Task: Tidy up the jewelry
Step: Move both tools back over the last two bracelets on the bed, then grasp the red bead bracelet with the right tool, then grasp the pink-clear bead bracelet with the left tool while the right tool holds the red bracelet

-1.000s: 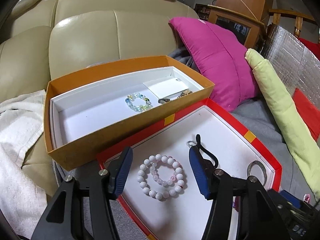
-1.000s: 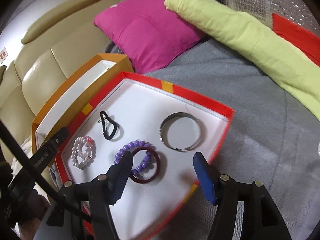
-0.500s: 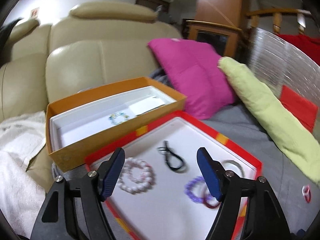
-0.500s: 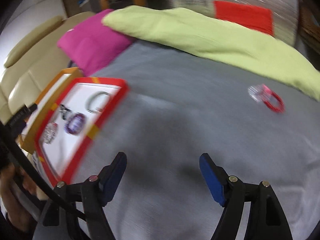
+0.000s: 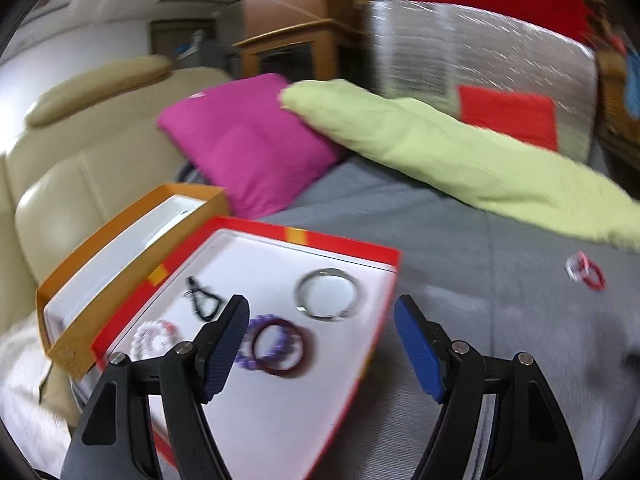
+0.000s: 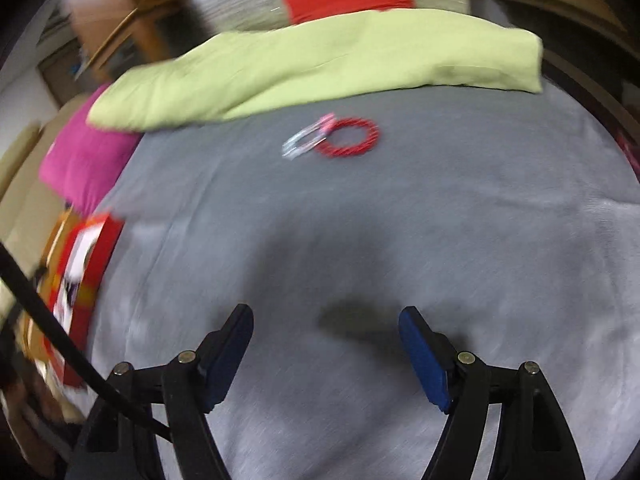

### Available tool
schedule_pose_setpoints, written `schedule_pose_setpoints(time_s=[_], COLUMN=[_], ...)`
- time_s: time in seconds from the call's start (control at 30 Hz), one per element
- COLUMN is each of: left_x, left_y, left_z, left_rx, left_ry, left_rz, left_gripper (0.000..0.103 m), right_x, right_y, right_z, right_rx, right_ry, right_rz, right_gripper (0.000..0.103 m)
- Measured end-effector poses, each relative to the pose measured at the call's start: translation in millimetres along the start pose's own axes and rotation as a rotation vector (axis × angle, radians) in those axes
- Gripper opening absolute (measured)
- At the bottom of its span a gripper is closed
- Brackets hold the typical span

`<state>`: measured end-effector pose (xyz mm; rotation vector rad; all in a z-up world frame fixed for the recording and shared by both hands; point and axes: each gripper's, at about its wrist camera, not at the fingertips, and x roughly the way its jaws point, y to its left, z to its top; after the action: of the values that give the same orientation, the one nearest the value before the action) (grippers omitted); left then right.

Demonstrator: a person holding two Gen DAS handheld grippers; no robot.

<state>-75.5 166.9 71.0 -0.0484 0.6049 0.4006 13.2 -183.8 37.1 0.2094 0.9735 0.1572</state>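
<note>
Grey bedding [image 6: 360, 240] fills the foreground of both wrist views, motion-blurred. Nearest the right wrist camera, the right hand-held gripper [image 6: 326, 344] hangs over bare grey cloth with its blue-padded fingers spread wide, holding nothing and touching nothing; its shadow lies on the cloth just ahead. The left hand-held gripper [image 5: 320, 338] is likewise spread wide and empty, poised above the near right part of a red-rimmed tray [image 5: 352, 250] with a white floor.

Between and just beyond the left fingers, a dark red bangle [image 5: 282, 348] overlaps a purple bead bracelet [image 5: 250, 356]. Left of them lies a white bead bracelet [image 5: 154, 334], partly hidden by the left finger. Farther in sit a black looped cord [image 5: 202, 300] and a silver cuff [image 5: 328, 294]. Beside the tray's left edge stands an orange box [image 5: 120, 236] with a white lining.

Well apart from the tray, out on the bedding, a red bead bracelet [image 6: 350, 138] lies touching a clear, pinkish bracelet [image 6: 304, 140]. Beyond them stretch a lime-green pillow [image 6: 320, 64] and a magenta cushion [image 5: 248, 140], with a cream sofa [image 5: 80, 148] at the far left.
</note>
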Motion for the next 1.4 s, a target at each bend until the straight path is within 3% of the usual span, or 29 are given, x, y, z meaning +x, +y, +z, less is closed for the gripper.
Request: schedule_pose_setpoints(time_s=[0.13, 0.23, 0.37, 0.5, 0.6, 0.67, 0.73, 0.9, 1.1, 1.27, 1.4], left_x=[1, 4, 14, 21, 22, 21, 19, 13, 9, 18, 39], left_y=[-11, -11, -5, -3, -6, -12, -14, -22, -61, -137, -196], left_z=[-2, -4, -4, -4, -3, -5, -4, -6, -7, 12, 25], left_rx=[0.051, 0.042, 0.018, 0.000, 0.013, 0.035, 0.050, 0.080, 0.165, 0.189, 0.206], left_ry=[-0.003, 0.014, 0.058, 0.077, 0.072, 0.067, 0.064, 0.046, 0.078, 0.201, 0.287], left_rz=[-0.023, -0.035, -0.043, -0.051, -0.058, -0.058, -0.059, -0.071, -0.178, -0.390, -0.439], left_gripper=[0.076, 0.076, 0.076, 0.076, 0.076, 0.076, 0.076, 0.076, 0.076, 0.076, 0.076], right_x=[19, 41, 71, 90, 99, 103, 102, 68, 23, 11, 14], right_y=[-17, -18, -19, -15, -6, 3, 9, 0, -28, -39, -52], right_z=[43, 76, 105, 122, 129, 128, 125, 86, 27, 15, 19], right_rx=[0.078, 0.095, 0.111, 0.105, 0.064, 0.000, -0.041, -0.060, -0.014, 0.009, 0.044], right_ry=[0.018, 0.042, 0.067, 0.073, 0.077, 0.085, 0.090, 0.074, 0.058, 0.045, 0.049], right_rz=[-0.026, -0.078, -0.140, -0.192, -0.229, -0.264, -0.275, -0.218, -0.104, -0.058, -0.027], right_gripper=[0.077, 0.062, 0.050, 0.048, 0.036, 0.016, 0.010, 0.010, 0.010, 0.010, 0.010])
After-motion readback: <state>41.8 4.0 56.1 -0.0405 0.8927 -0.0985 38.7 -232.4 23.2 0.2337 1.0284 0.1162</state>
